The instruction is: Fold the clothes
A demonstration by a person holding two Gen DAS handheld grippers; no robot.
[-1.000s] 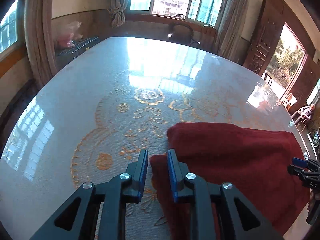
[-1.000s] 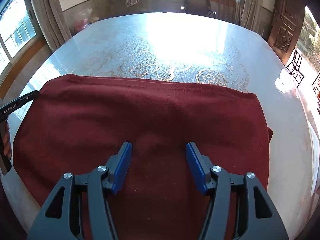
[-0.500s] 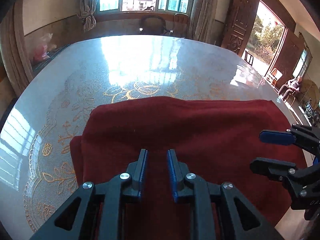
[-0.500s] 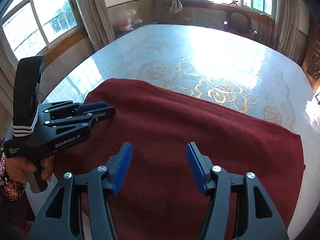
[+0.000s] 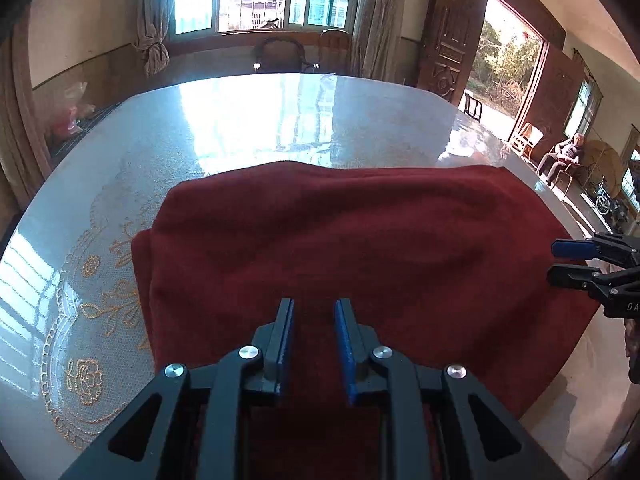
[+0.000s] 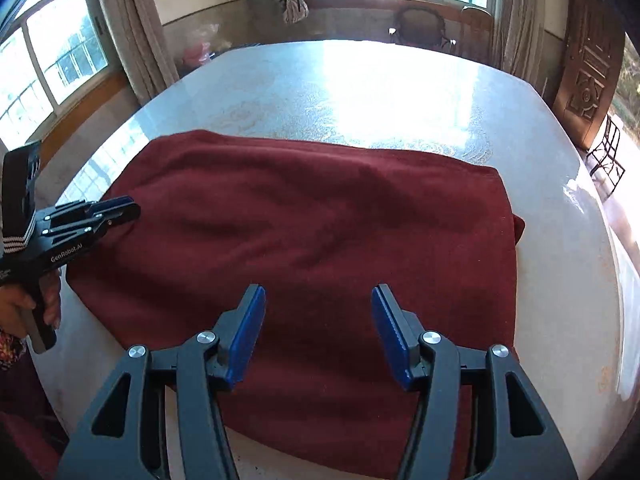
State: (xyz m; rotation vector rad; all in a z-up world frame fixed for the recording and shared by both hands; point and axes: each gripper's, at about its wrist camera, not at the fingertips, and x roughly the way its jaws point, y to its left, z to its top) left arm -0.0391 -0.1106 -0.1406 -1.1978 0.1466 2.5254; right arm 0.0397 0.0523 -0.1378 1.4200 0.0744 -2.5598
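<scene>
Left gripper (image 5: 314,308) narrowly parted, right gripper (image 6: 318,294) spread wide, both empty above red garment (image 6: 320,220).

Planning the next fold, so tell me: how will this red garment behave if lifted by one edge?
The red garment will probably drape limply: it already lies in soft wrinkles. Its fuzzy, thick-looking, layered fabric suggests some weight. It may slide on the glossy table.
</scene>
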